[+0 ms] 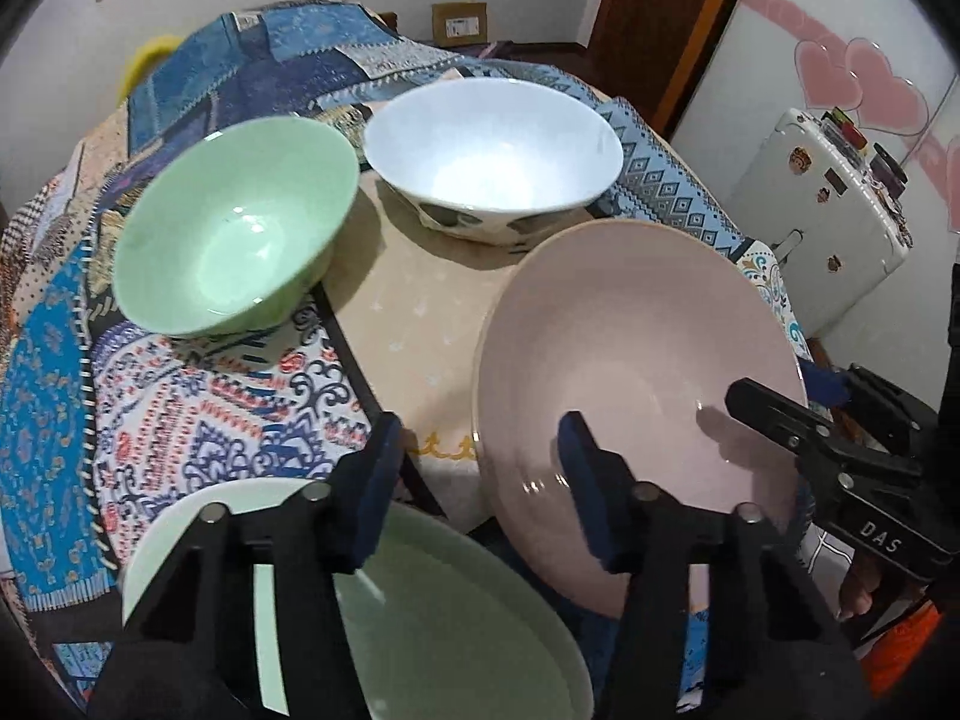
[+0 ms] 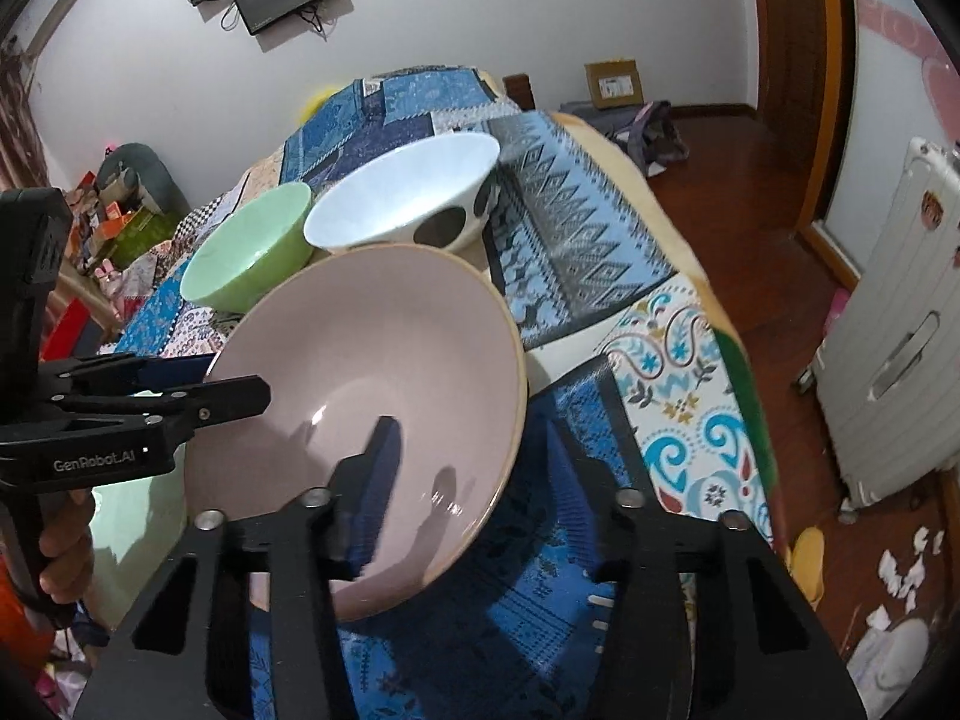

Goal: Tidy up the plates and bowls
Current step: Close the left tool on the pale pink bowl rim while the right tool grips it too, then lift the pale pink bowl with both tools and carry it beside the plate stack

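Observation:
A pink bowl is tilted up over the table's near edge; it also shows in the right wrist view. My left gripper is open, with its left finger outside the bowl's rim and its right finger inside. My right gripper is open across the opposite rim, and it shows in the left wrist view. A green plate lies under my left gripper. A green bowl and a white bowl with dark spots stand upright further back.
The table is covered with patchwork cloths in blue and red patterns. A white suitcase stands on the wooden floor to the right. A cardboard box sits by the far wall. Paper scraps lie on the floor.

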`<state>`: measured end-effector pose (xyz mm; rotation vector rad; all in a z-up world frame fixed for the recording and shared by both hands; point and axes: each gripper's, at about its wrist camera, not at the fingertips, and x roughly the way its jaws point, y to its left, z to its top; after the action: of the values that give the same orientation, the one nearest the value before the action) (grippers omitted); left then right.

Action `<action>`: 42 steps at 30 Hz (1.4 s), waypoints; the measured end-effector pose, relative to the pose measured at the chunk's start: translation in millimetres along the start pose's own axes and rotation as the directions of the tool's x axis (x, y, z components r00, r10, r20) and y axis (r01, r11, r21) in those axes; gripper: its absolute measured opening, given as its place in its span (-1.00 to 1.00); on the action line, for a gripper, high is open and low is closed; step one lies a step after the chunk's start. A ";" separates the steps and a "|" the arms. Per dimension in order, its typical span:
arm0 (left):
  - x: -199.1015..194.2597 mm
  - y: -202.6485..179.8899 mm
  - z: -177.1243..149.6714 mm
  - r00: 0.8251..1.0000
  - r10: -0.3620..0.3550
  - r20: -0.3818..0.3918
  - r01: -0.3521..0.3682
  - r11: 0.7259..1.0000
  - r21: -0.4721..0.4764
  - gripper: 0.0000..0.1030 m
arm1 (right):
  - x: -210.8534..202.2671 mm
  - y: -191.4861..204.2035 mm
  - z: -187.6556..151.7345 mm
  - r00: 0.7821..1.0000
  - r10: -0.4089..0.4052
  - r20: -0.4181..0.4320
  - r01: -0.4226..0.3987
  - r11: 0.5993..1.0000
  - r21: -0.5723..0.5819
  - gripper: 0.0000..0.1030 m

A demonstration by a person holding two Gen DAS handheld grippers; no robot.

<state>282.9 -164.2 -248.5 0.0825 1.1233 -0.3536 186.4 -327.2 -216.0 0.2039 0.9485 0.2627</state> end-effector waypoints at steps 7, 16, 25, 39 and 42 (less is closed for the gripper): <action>11.8 -5.0 -1.1 0.998 -0.043 -0.036 0.044 0.999 0.009 -0.54 | 5.8 2.8 -2.5 1.000 0.016 -0.019 -0.016 1.000 -0.002 -0.53; 10.6 -7.1 -2.7 0.998 -0.043 -0.043 0.043 0.999 0.008 -0.67 | 1.7 4.5 0.8 1.000 -0.014 -0.017 0.014 1.000 0.010 -0.65; -24.1 -8.5 -7.5 0.998 -0.055 0.014 0.055 0.999 0.005 -0.67 | -23.1 16.2 7.1 1.000 -0.007 0.027 0.007 1.000 -0.001 -0.65; -101.5 10.1 -28.6 0.992 -0.034 0.123 0.037 0.999 -0.026 -0.67 | -52.0 63.4 14.1 0.994 0.037 0.103 -0.031 0.998 -0.061 -0.66; -117.6 19.5 -36.8 0.990 -0.020 0.142 0.026 0.999 -0.040 -0.67 | -54.2 76.4 13.5 0.993 0.054 0.108 -0.045 0.996 -0.081 -0.66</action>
<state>212.0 -109.2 -161.7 0.0072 0.9911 -0.3506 157.4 -272.3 -144.6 0.1678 0.8226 0.3306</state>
